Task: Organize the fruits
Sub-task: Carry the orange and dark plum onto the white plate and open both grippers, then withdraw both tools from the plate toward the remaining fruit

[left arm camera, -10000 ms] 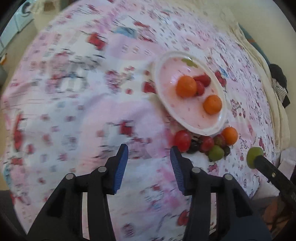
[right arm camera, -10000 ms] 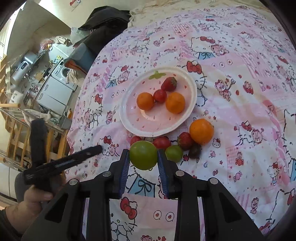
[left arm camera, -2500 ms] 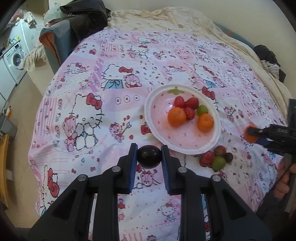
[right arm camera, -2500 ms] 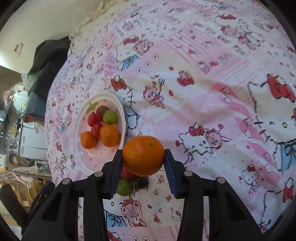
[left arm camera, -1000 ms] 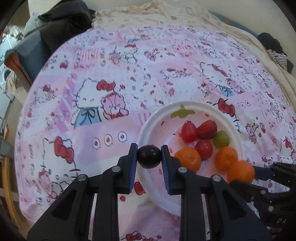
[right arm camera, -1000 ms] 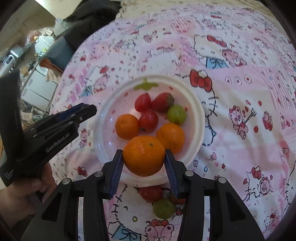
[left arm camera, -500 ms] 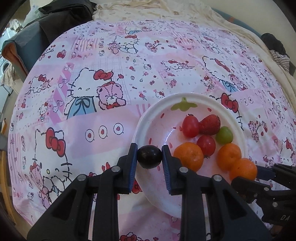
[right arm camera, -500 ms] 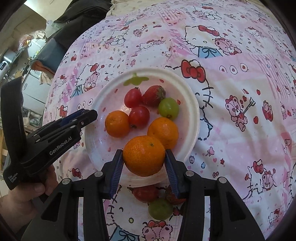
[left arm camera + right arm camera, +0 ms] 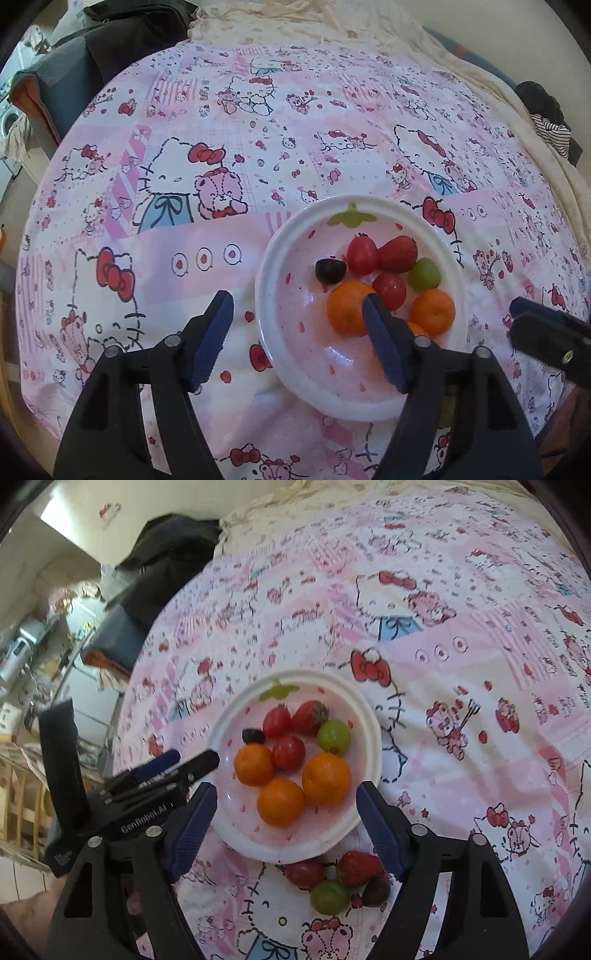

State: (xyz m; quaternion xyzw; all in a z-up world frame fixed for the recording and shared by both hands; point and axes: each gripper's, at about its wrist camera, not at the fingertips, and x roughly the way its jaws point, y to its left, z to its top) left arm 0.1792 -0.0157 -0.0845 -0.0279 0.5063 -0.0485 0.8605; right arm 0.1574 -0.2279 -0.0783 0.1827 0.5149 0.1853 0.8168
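A white plate (image 9: 273, 251) (image 9: 369, 746) on the pink patterned bedspread holds three oranges (image 9: 280, 802), two red tomatoes (image 9: 289, 751), a strawberry (image 9: 309, 712), a green fruit (image 9: 334, 736) and a dark plum (image 9: 330, 270) (image 9: 253, 736). My left gripper (image 9: 299, 325) is open and empty over the plate's near left rim. My right gripper (image 9: 286, 814) is open and empty, its jaws either side of the plate's near part, above the nearest orange. The left gripper also shows in the right wrist view (image 9: 181, 762).
Beside the plate's near edge lie a red tomato (image 9: 304, 872), a strawberry (image 9: 359, 867), a green fruit (image 9: 329, 897) and a dark plum (image 9: 376, 891). Dark clothes (image 9: 136, 33) lie at the bed's far left; the bed edge drops to a cluttered floor (image 9: 37, 657).
Both grippers have opened. The dark plum left my left gripper and lies on the plate beside a tomato. The orange left my right gripper and lies on the plate.
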